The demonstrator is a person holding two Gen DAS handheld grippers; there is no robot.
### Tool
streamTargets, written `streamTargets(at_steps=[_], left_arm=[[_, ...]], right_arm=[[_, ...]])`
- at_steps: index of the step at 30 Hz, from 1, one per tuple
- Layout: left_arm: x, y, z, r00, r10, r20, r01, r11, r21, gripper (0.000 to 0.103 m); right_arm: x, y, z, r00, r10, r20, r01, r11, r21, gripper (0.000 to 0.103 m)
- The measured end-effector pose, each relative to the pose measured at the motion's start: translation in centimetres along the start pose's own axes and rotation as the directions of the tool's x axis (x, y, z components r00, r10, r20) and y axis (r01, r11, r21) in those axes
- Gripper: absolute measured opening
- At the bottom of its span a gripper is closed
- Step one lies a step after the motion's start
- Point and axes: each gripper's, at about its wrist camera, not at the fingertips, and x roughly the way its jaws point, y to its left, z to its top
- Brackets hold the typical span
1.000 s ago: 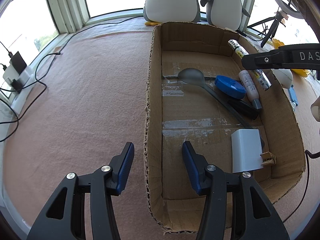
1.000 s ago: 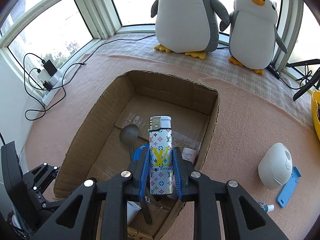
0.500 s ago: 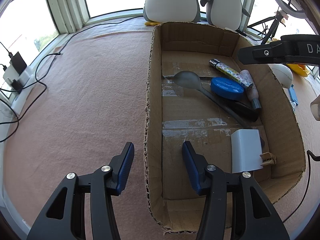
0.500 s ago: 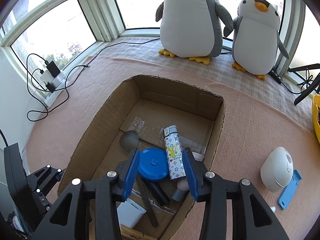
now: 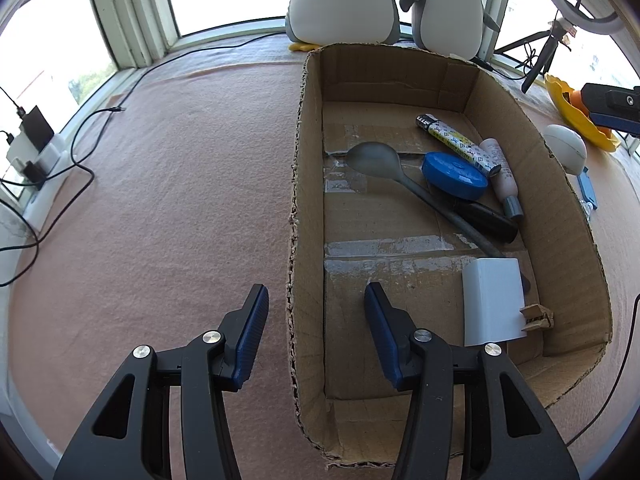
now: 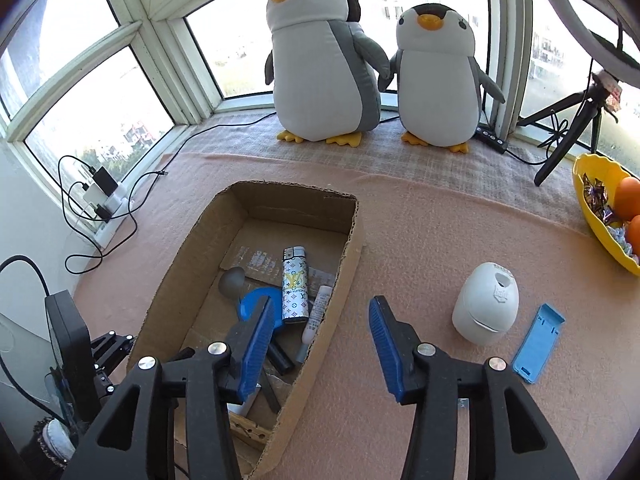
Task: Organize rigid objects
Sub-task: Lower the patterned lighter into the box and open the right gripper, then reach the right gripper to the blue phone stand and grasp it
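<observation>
- Currently, the left tool [image 5: 316, 308] stands wide open and holds nothing; its fingers straddle the near-left wall of the cardboard box [image 5: 298, 208], one inside and one outside.
- Right tool [image 6: 318, 330]: wide open and empty. It sits over the right wall of the box, with one finger above the interior and one above the pink counter [image 6: 420, 240].
- Box contents, counted near to far in the left wrist view: one white block [image 5: 493, 300], one small wooden piece [image 5: 538, 317], one black cylinder [image 5: 490, 222], one grey spoon [image 5: 374, 160], one blue round lid [image 5: 454, 176], one pale tube [image 5: 500, 174], one patterned lighter [image 5: 456, 142].
- Step in hand, as judged: a placement into the box is complete, and selection of the next object is pending.
- Outside the box, to the right: one white egg-shaped case [image 6: 486, 306] and one blue stand [image 6: 538, 342], just beside each other.
- Next move, as judged: carry the right tool to the case, align the fingers across its width and close on it.
- Far edge: one yellow bowl [image 6: 592, 216], one tripod [image 6: 568, 136], two plush penguins [image 6: 320, 60].
</observation>
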Motion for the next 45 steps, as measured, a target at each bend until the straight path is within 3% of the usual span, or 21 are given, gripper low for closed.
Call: streamTargets(at_steps=[10, 16, 22, 32, 38, 45], left_arm=[[0.0, 0.0, 0.0, 1.0, 0.0, 0.0, 0.0, 1.0, 0.0, 0.051], [0.0, 0.0, 0.0, 1.0, -0.001, 0.0, 0.001, 1.0, 0.0, 0.051], [0.0, 0.0, 0.0, 1.0, -0.001, 0.0, 0.001, 1.0, 0.0, 0.051], [0.0, 0.0, 0.0, 1.0, -0.002, 0.0, 0.002, 1.0, -0.001, 0.051], [0.0, 0.1, 0.0, 1.0, -0.003, 0.0, 0.003, 1.0, -0.003, 0.051], [0.0, 0.1, 0.0, 1.0, -0.003, 0.0, 0.003, 1.0, -0.002, 0.051]], right_arm=[[-3.2, -8.8, -1.8, 0.989, -0.151, 0.007, 0.148, 0.978, 0.146, 0.052], [-2.4, -13.7, -3.1, 0.974, -0.219, -0.059, 0.227, 0.95, 0.216, 0.057], [0.3, -16.6, -4.3, 0.976, -0.165, -0.144, 0.202, 0.931, 0.303, 0.057], [3.1, -19.0, -4.1, 0.971, -0.139, -0.193, 0.205, 0.9, 0.385, 0.057], [4.3, -19.2, -3.8, 0.97, -0.116, -0.214, 0.195, 0.895, 0.4, 0.057], [5.4, -18.4, -3.5, 0.957, -0.158, -0.243, 0.241, 0.901, 0.36, 0.057]])
